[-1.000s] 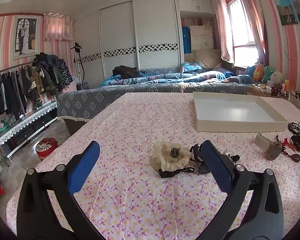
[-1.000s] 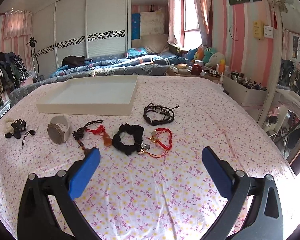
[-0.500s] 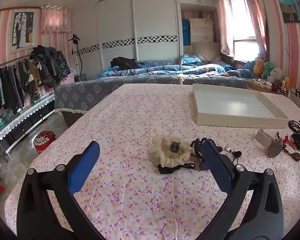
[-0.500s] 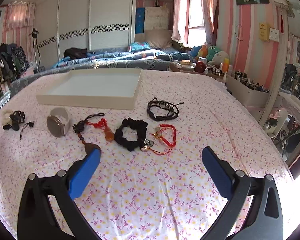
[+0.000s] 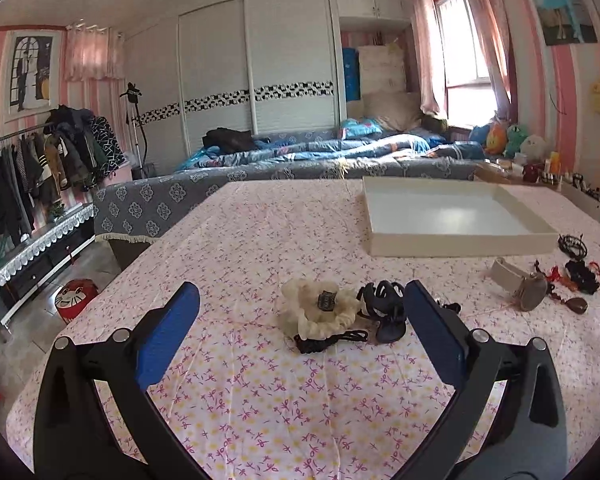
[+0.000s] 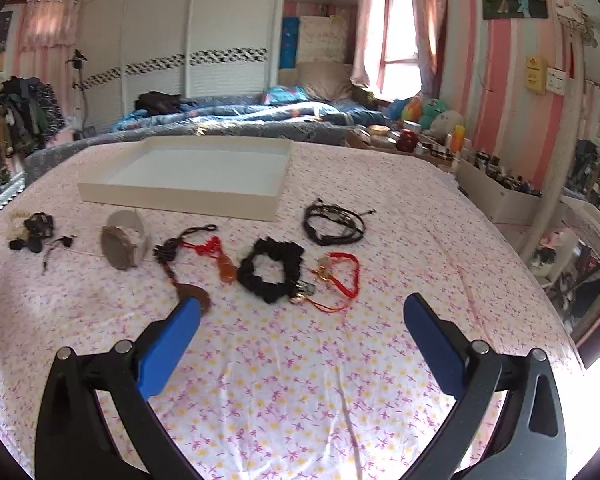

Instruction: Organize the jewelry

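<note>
My left gripper [image 5: 300, 300] hangs open just short of a cream scrunchie [image 5: 320, 310], a black hair clip [image 5: 384, 310] and a black cord [image 5: 332, 340]. An empty white tray [image 5: 456, 236] lies beyond, with a beige watch [image 5: 518, 282] to its right. In the right wrist view my right gripper [image 6: 300, 314] is open above the cloth, close before a black scrunchie [image 6: 272, 270], a red cord bracelet [image 6: 340, 274], an amber pendant on red cord [image 6: 220, 258], a black cord bracelet [image 6: 334, 226], the watch [image 6: 124, 244] and the tray [image 6: 188, 196].
The pink flowered tablecloth [image 6: 300, 380] covers the whole table, whose left edge [image 5: 100, 300] drops to the floor. A bed [image 5: 320, 156] lies behind the table. A clothes rack [image 5: 28, 168] stands at left, and a cluttered white shelf [image 6: 500, 196] at right.
The left gripper has eased back and slightly left, so the cream scrunchie now lies between its fingers. The right gripper has moved forward toward the black scrunchie. Both stay open.
</note>
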Available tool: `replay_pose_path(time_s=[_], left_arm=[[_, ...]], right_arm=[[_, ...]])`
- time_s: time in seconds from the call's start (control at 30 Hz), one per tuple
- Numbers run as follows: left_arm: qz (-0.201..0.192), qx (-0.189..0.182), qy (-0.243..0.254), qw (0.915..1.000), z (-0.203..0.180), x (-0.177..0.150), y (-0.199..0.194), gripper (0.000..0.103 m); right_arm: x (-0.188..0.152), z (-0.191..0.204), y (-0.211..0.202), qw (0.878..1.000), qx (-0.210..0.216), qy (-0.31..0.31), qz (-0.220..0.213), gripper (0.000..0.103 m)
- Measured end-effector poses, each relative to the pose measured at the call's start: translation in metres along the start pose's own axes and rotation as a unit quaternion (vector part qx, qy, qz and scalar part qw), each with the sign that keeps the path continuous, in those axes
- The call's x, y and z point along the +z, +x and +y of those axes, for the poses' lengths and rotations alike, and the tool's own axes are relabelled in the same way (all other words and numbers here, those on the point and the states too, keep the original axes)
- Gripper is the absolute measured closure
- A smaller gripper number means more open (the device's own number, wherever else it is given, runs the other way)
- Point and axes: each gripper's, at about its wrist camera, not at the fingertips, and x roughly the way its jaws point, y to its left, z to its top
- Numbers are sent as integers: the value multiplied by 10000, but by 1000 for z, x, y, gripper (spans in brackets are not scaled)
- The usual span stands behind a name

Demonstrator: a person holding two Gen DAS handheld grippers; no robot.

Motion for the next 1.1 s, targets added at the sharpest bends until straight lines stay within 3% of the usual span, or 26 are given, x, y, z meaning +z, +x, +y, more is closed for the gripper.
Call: replay_pose_path(time_s=[0.37,0.6,0.97,1.1], left_arm=[[390,229,348,9984,-16,0,18,3],[353,415,582,9968,-23,-1,17,3],[698,685,458,9942,-17,0,30,3],[699,362,557,9953,-22,1,31,3]], right_arm=[[1,6,4,9998,24,-126,129,2],[2,3,4,9999,25,-63,122,2],[1,-9,-4,9995,-187,252,-97,2],[2,-12,-2,9989,-313,335,-70,2]])
